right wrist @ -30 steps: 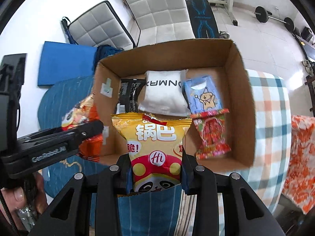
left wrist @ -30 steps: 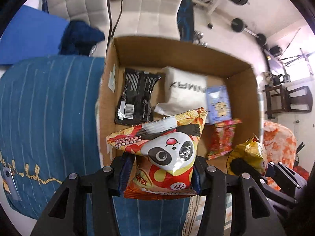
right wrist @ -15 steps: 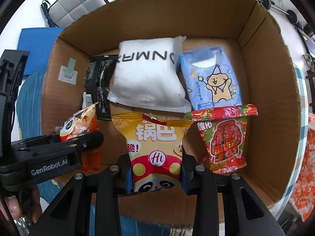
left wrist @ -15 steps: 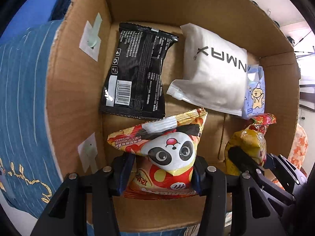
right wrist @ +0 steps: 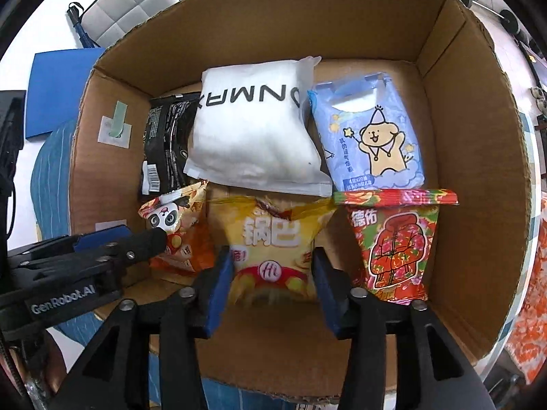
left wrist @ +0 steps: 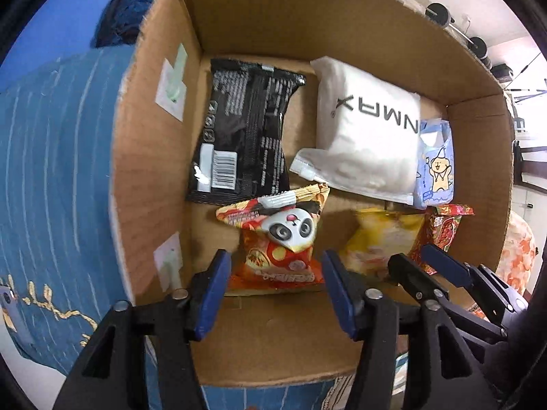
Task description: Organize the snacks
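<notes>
The open cardboard box holds a row of packs. My left gripper points down into its near left corner. Its jaws are opening, and the red panda snack bag lies loose between them on the box floor. My right gripper hangs just to the right. Its jaws are opening too, around the blurred yellow snack bag, which the pads no longer press. In the right wrist view the panda snack bag sits left of the yellow one, partly behind a left finger.
At the back of the box lie a black pack, a white pouch and a blue tissue pack. A red floral pack fills the near right corner. The box stands on blue striped cloth.
Both grippers sank into the box with their bags. Then the jaws parted, and the panda bag and the yellow bag dropped onto the box floor.
</notes>
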Demonstrator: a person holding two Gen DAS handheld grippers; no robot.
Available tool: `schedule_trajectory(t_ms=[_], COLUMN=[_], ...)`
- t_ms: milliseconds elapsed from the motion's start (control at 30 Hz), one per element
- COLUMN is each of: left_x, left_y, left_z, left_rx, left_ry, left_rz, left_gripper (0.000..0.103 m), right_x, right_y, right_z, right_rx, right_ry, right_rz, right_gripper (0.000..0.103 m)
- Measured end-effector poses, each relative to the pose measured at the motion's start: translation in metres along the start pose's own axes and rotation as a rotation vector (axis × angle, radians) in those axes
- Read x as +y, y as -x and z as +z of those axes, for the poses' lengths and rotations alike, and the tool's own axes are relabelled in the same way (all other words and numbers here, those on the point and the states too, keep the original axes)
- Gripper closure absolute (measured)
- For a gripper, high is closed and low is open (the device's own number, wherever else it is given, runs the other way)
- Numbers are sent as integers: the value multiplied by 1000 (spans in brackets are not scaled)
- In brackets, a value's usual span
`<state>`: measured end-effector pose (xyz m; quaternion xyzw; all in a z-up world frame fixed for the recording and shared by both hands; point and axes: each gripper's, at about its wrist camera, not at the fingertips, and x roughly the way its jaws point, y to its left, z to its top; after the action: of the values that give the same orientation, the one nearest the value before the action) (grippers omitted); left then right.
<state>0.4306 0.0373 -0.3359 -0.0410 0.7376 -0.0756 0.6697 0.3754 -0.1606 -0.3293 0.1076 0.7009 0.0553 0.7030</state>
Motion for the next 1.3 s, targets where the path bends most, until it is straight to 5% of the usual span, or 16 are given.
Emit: schedule_trajectory(t_ms=[167, 367, 467, 633, 1033, 1300], left_x=[2, 3, 3, -8, -21, -40], left_y=[24, 49, 54, 59, 91, 137], left_z=[-6, -25, -31, -41, -68, -114], left_rx=[-48, -150, -174, -216, -318, -414], left_ry=[-10, -19, -21, -39, -55, -76], left_rz=[41, 122, 129, 141, 183, 154], left_gripper=[40, 8, 1, 1, 1, 1], right_x=[-1, -2, -4, -2, -5, -3], right_y=[16, 35, 44, 54, 80, 124], right_z=[-5, -17, -25, -34, -55, -89], right_rx=[-24, -68, -84, -103, -149, -219], right_ry=[15, 49, 54, 64, 33, 34], right_rz=[-38, -132, -157, -181, -170, -162], right_gripper=[43, 22, 18, 7, 7, 7])
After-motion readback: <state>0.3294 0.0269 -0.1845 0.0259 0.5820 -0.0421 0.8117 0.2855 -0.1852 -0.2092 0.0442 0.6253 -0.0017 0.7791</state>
